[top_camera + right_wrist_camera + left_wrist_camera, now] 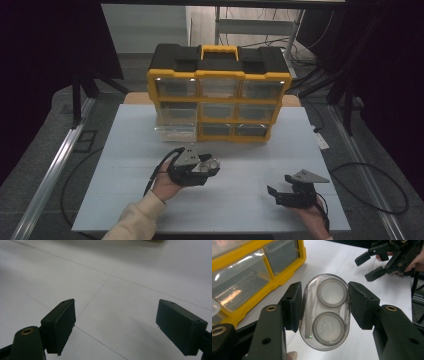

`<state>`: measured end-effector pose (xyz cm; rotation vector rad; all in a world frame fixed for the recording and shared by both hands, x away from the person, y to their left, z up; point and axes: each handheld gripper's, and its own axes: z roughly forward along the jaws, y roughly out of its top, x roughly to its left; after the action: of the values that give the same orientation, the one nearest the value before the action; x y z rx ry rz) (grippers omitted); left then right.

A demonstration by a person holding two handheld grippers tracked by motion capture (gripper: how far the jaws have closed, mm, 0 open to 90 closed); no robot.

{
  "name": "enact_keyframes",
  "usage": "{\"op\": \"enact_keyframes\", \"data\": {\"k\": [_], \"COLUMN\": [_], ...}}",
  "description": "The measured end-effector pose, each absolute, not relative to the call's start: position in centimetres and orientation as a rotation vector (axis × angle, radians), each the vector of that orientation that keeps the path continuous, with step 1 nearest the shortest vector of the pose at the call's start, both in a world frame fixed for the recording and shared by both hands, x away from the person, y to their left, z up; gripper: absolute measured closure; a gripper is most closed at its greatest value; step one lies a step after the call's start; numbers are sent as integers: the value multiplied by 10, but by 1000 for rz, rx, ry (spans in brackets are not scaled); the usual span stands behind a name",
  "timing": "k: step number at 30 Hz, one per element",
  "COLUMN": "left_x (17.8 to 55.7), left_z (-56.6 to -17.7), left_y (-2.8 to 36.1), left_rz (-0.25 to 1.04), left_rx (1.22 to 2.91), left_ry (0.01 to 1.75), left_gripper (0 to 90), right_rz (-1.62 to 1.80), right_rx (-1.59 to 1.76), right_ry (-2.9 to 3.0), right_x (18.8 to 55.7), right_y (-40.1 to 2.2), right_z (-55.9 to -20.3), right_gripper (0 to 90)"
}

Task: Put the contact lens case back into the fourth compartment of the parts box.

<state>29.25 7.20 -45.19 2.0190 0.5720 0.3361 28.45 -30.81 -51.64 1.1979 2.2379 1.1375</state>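
A clear oval contact-lens case (325, 312) with two round grey-rimmed wells and a white stick inside sits between the jaws of my left gripper (324, 306), which is shut on its two long sides. In the high view the case (209, 163) is held just above the table's middle by that left gripper (192, 170). My right gripper (280, 189) rests low at the front right, jaws wide apart, nothing between them; from its own camera the right gripper (116, 325) frames bare white table.
A yellow-and-black drawer organiser (218, 92) stands at the back of the white table (130, 165). Its bottom-left clear drawer (175, 131) is pulled out toward me. The right gripper (374, 265) appears far off in the left gripper view. Cables trail off both table sides.
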Motion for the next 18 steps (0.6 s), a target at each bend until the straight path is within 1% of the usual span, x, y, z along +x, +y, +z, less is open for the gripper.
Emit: {"op": "enact_keyframes", "data": {"k": [18], "left_x": [292], "left_z": [-437], "left_y": [84], "left_rz": [372], "left_rx": [1970], "left_ry": [592], "left_gripper": [472], "right_rz": [1135], "right_rx": [1193], "right_ry": [2240], "right_x": [284], "right_y": [-308], "right_z": [-517], "right_gripper": [170]}}
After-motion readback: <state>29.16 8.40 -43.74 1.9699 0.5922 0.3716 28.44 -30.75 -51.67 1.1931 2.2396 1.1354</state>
